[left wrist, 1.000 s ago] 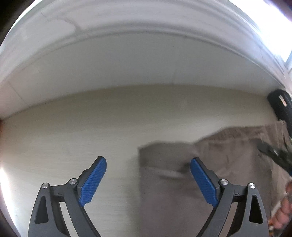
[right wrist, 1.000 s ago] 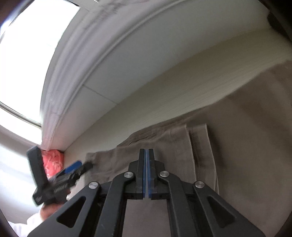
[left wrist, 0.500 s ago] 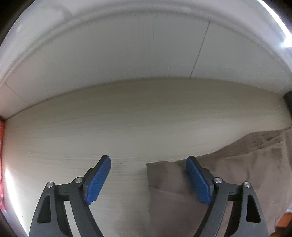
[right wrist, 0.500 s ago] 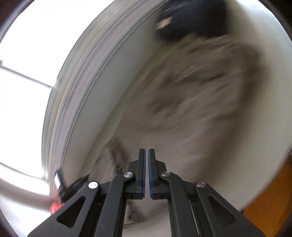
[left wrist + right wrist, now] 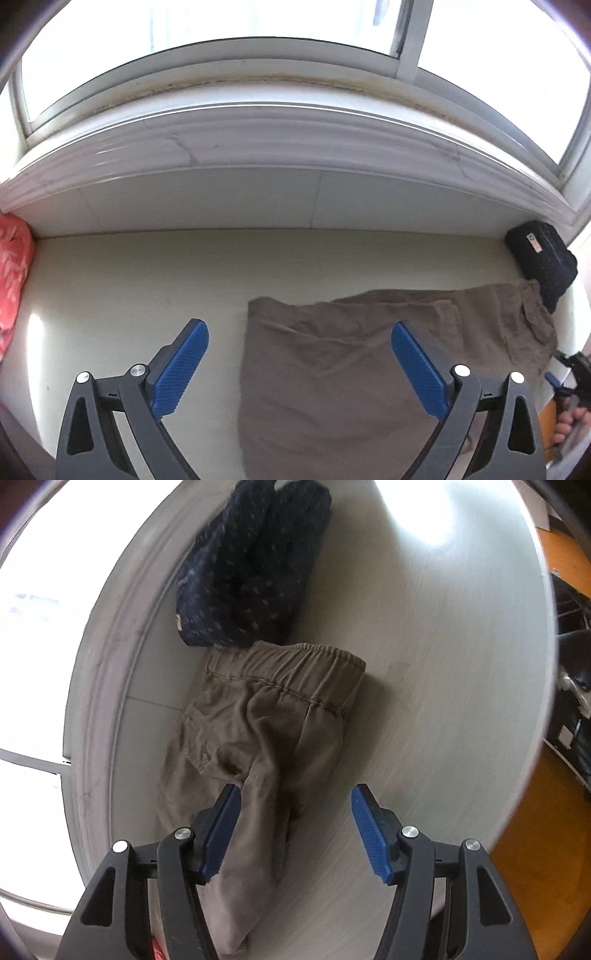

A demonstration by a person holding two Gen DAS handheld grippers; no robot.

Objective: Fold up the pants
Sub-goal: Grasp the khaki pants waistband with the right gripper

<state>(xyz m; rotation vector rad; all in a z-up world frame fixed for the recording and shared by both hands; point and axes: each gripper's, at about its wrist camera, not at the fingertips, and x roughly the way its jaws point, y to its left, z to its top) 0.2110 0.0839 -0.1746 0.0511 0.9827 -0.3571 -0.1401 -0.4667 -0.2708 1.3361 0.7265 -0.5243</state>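
Note:
Brown pants (image 5: pixel 354 369) lie folded lengthwise on the pale table, their elastic waistband (image 5: pixel 295 664) at the far end next to a dark garment. My left gripper (image 5: pixel 299 350) is open and empty, held above the folded leg end of the pants. My right gripper (image 5: pixel 295 827) is open and empty, above the pants' near edge, looking along them toward the waistband. The right gripper also shows at the right edge of the left wrist view (image 5: pixel 565 373), held by a hand.
A folded dark navy patterned garment (image 5: pixel 251 561) sits against the wall by the waistband; it also shows in the left wrist view (image 5: pixel 539 258). A red patterned cloth (image 5: pixel 13 273) lies at the table's left end. A window sill and wall (image 5: pixel 295 155) run behind. The table edge (image 5: pixel 532 738) drops to an orange floor.
My right gripper has opened and swung round to look along the pants toward the waistband. My left gripper has pulled back and tilted up, staying open.

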